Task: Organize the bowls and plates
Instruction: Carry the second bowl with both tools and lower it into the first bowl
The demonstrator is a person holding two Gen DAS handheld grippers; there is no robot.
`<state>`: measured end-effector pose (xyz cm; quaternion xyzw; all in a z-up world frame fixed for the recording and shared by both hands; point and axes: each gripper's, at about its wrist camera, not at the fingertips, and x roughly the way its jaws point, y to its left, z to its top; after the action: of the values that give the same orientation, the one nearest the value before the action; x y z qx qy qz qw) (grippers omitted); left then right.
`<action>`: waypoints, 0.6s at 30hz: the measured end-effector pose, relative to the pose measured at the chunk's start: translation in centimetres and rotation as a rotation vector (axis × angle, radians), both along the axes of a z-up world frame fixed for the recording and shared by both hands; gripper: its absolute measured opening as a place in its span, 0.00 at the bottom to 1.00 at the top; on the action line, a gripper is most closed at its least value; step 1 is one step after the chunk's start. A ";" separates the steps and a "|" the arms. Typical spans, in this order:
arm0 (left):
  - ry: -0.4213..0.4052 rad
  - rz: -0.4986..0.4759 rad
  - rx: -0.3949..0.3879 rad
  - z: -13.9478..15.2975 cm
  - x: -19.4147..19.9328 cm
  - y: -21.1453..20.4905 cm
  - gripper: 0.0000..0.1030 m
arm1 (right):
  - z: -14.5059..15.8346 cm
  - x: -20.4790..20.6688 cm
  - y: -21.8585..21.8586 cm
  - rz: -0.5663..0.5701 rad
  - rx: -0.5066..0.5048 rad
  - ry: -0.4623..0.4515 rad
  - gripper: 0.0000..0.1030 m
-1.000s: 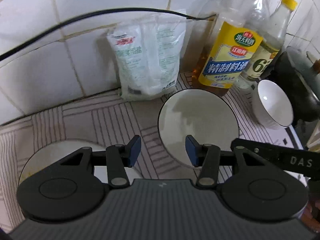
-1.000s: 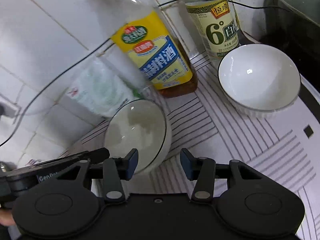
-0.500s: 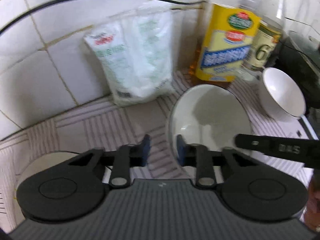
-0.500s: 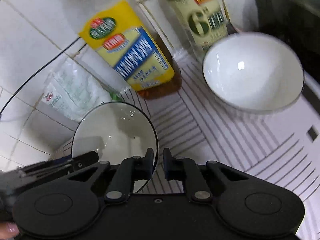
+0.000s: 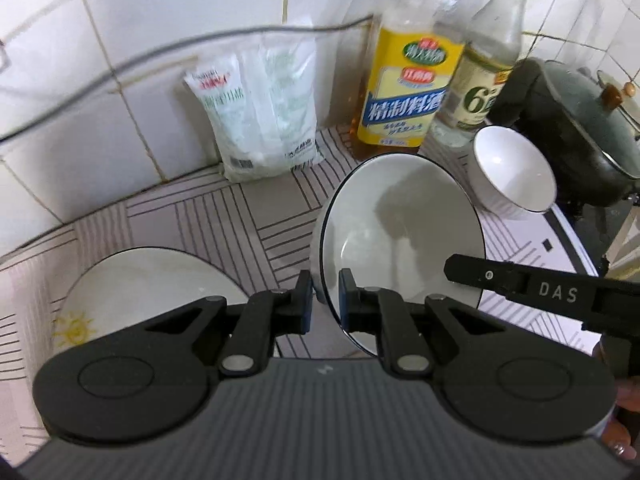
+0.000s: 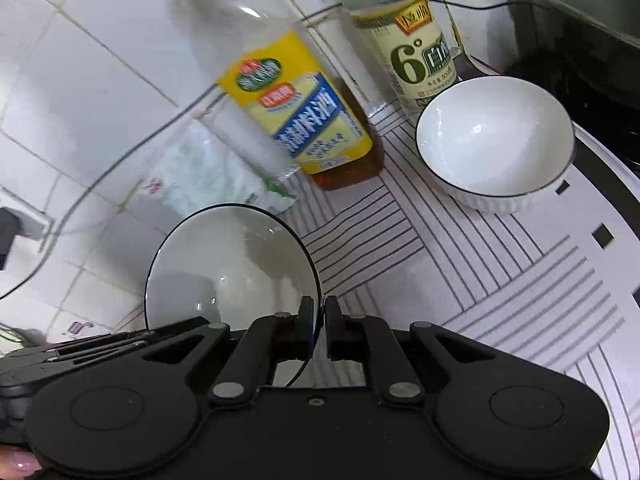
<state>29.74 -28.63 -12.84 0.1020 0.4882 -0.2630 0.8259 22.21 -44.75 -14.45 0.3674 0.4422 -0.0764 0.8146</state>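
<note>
A shallow white bowl with a thin dark rim (image 5: 400, 232) is held tilted above the desk (image 5: 260, 208), gripped from both sides. The left gripper (image 5: 324, 302) has its fingers (image 5: 305, 300) closed on the bowl's near left rim, one pad inside and one outside. In the right wrist view the right gripper (image 6: 319, 322) pinches the opposite rim of the same bowl (image 6: 232, 264) in the same way. The arm of the right gripper crosses the left view, marked "DAS" (image 5: 558, 293).

To the left, below the bowl, a white plate (image 5: 152, 284) lies flat on the desk, with a yellow sun drawing near its edge. To the right stands a deeper ribbed white bowl (image 6: 496, 148), upright and apart from the held one.

The desk surface is covered with a pale mat of dark line patterns. Against the tiled wall (image 5: 160, 40) lean and stand three items: a white plastic bag (image 5: 260, 116) with red and green print too blurred to read, a tall clear bottle with a yellow and blue label (image 6: 304, 120) reading "精制料酒", holding a little amber liquid at the bottom, and a bottle with a yellow cap (image 5: 488, 64) whose label shows a large "6°" and "500" below. A dark pot with a lid (image 5: 580, 128) sits at the far right. A thin cable (image 5: 140, 60) runs along the wall.
</note>
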 end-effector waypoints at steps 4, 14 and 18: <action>-0.017 -0.025 -0.018 2.4 -2.4 1.2 0.12 | 2.2 -2.1 0.7 0.001 -0.014 -0.034 0.09; -0.044 -0.033 -0.040 4.6 -6.8 3.4 0.12 | 5.3 -6.8 3.2 0.011 -0.025 -0.056 0.11; -0.049 -0.041 -0.026 4.7 -8.1 3.9 0.12 | 5.5 -8.2 4.1 0.010 -0.041 -0.054 0.11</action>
<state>21.63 -24.76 -8.12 0.1075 0.4624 -0.2836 0.8332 14.05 -40.65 -8.91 0.3503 0.4202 -0.0713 0.8340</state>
